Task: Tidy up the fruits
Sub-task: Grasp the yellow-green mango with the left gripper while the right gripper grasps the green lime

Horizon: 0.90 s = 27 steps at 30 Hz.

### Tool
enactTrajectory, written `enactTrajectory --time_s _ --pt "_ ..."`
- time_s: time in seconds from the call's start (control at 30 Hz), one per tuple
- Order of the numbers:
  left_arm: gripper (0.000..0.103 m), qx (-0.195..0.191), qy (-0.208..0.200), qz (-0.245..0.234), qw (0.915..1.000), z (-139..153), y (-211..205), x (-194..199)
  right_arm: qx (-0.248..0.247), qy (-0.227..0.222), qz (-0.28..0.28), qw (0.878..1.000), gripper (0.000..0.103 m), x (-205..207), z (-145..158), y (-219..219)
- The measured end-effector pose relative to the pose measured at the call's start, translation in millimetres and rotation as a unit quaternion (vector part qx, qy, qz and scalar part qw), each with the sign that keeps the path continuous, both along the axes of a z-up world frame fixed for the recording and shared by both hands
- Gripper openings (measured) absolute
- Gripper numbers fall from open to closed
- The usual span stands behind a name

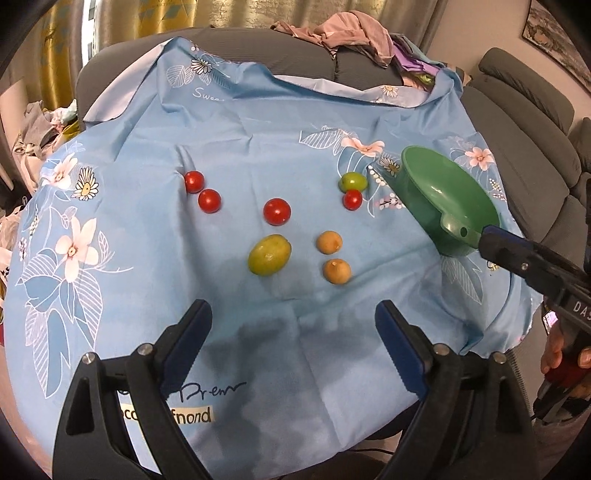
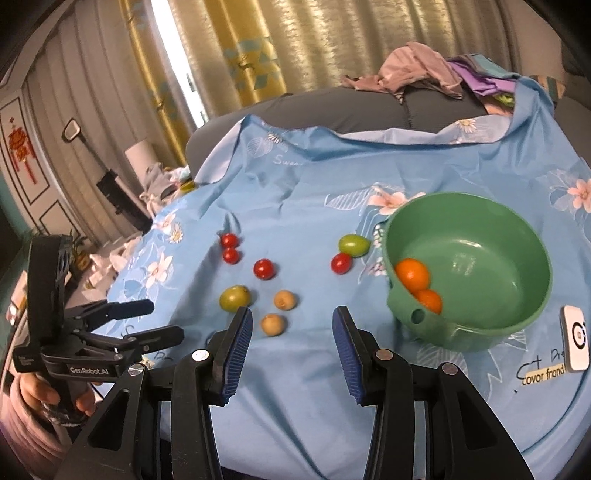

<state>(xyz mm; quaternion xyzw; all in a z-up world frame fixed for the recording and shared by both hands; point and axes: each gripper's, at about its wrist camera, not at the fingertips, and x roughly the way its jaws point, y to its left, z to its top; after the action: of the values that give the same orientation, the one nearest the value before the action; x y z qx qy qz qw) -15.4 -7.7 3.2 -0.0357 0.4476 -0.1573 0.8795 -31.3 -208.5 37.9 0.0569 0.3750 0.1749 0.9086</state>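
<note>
Small fruits lie on a blue floral cloth (image 1: pixel 229 122): several red tomatoes (image 1: pixel 276 211), a large green fruit (image 1: pixel 269 254), a small green fruit (image 1: pixel 354 181) and two tan fruits (image 1: pixel 329 242). A green bowl (image 2: pixel 469 269) at the right holds two orange fruits (image 2: pixel 412 274). My left gripper (image 1: pixel 293 317) is open and empty, hovering near the front of the fruits. My right gripper (image 2: pixel 292 325) is open and empty, just left of the bowl's tab handle (image 2: pixel 417 314); it also shows in the left wrist view (image 1: pixel 491 240) beside the bowl (image 1: pixel 447 199).
The cloth covers a round surface in front of a grey sofa (image 1: pixel 524 110) with piled clothes (image 1: pixel 351 33). A white device (image 2: pixel 574 338) lies at the right of the bowl. Curtains (image 2: pixel 258 48) hang behind. Clutter (image 2: pixel 155 181) sits at the far left.
</note>
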Motion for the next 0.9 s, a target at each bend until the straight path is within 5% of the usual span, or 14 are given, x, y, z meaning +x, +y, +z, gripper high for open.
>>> enactTrajectory --time_s 0.6,0.9 --pt "0.089 -0.002 0.007 -0.003 1.0 -23.8 8.3 28.0 0.009 0.051 -0.009 0.999 0.046 39.0 -28.9 4.3" --pt "0.076 0.024 0.02 -0.021 0.9993 -47.0 -3.8 59.5 0.006 0.074 0.001 0.997 0.046 58.3 -45.6 7.8"
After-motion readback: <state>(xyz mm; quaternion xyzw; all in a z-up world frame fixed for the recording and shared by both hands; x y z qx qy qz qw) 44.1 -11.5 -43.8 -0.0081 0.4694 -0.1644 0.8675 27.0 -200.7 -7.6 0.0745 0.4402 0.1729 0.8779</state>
